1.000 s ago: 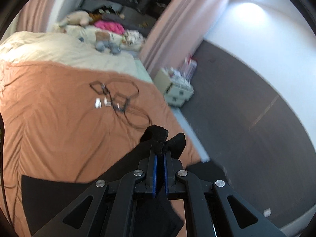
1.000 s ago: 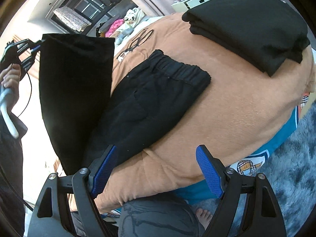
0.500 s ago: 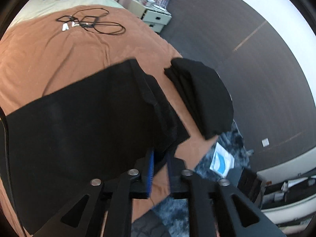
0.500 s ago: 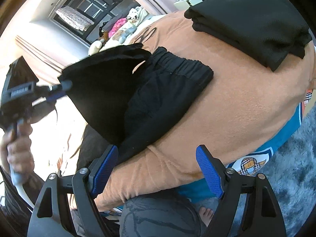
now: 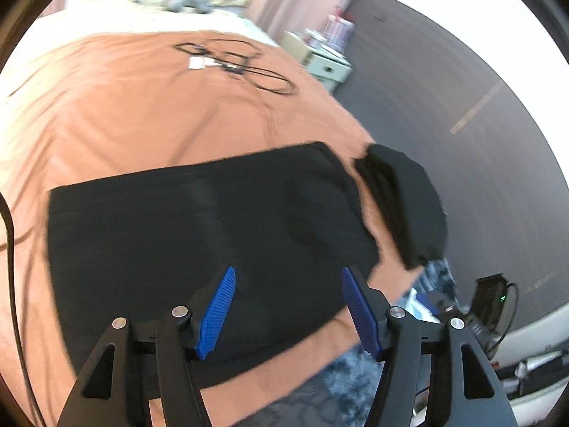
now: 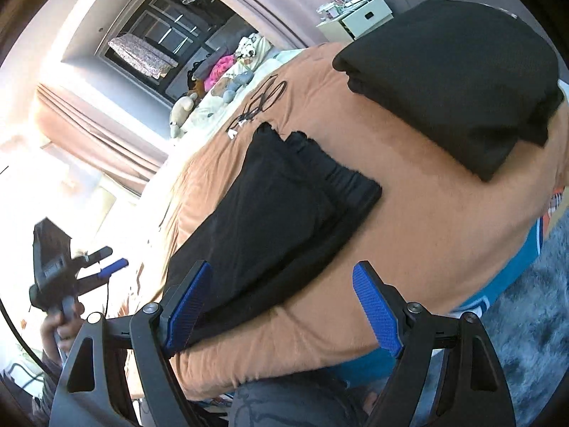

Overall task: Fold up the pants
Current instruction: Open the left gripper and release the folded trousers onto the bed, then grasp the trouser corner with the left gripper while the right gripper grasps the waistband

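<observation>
The black pants [image 5: 199, 235] lie folded flat on the orange bedspread [image 5: 117, 114]; in the right wrist view the pants [image 6: 281, 220] show their waistband towards the far end. My left gripper [image 5: 288, 311] is open and empty, just above the pants' near edge. It also shows in the right wrist view [image 6: 106, 261], held up at the left of the bed. My right gripper [image 6: 284, 306] is open and empty, over the pants' near end at the bed's edge.
A stack of folded black clothes [image 5: 405, 203] lies at the bed's corner, also seen in the right wrist view [image 6: 458, 78]. Black cables [image 5: 242, 67] lie farther up the bedspread. A white drawer unit [image 5: 320, 64] stands beside the bed. Blue-grey rug [image 6: 533, 320] on the floor.
My left gripper carried the pants' leg end over onto the waist half, let go and opened. The pants now lie folded flat. My right gripper stayed open and barely moved.
</observation>
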`<state>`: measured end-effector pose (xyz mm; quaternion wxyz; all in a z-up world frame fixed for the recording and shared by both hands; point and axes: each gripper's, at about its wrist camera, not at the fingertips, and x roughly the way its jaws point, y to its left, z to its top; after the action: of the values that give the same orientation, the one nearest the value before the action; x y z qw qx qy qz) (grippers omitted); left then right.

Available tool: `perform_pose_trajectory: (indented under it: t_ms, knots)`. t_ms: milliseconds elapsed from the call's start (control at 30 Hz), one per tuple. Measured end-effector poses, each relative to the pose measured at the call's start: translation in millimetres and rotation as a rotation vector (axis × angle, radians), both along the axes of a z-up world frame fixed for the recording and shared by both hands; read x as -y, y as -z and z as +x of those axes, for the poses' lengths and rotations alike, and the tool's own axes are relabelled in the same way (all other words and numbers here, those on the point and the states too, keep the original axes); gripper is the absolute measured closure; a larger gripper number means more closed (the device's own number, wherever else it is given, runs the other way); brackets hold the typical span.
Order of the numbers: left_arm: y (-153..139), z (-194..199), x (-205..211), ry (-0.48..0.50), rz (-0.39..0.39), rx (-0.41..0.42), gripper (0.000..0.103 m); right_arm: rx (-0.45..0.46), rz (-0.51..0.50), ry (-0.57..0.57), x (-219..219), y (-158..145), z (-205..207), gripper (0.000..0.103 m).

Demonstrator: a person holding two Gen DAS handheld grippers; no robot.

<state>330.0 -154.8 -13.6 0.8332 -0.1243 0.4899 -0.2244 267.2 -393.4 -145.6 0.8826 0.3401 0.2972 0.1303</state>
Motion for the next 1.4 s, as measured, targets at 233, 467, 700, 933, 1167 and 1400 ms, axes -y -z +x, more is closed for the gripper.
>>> perform_pose_trajectory:
  t_ms: [233,467,700,933,1167,1400]
  knots:
    - [6,-9,-83,-0.157,0.026,0.007,0.039,-0.050,0.086,-0.030,4,11,45,0.022]
    - [12,-23,-146,-0.275,0.037,0.015,0.039,-0.084,0.206,-0.053,3,33,81,0.022]
    - [19,-42,-199,-0.375,0.042,-0.002,0.039,-0.124,0.231,-0.037,7,54,102,0.022]
    - [8,-62,-228,-0.427,0.063,0.010,0.039,-0.127,0.247,-0.032,12,58,114,0.028]
    - [3,-78,-240,-0.444,0.058,0.018,0.039,-0.152,0.181,-0.010,12,58,110,0.078]
    - [25,-76,-233,-0.423,0.013,-0.009,0.039,-0.067,0.115,-0.017,15,21,88,0.094]
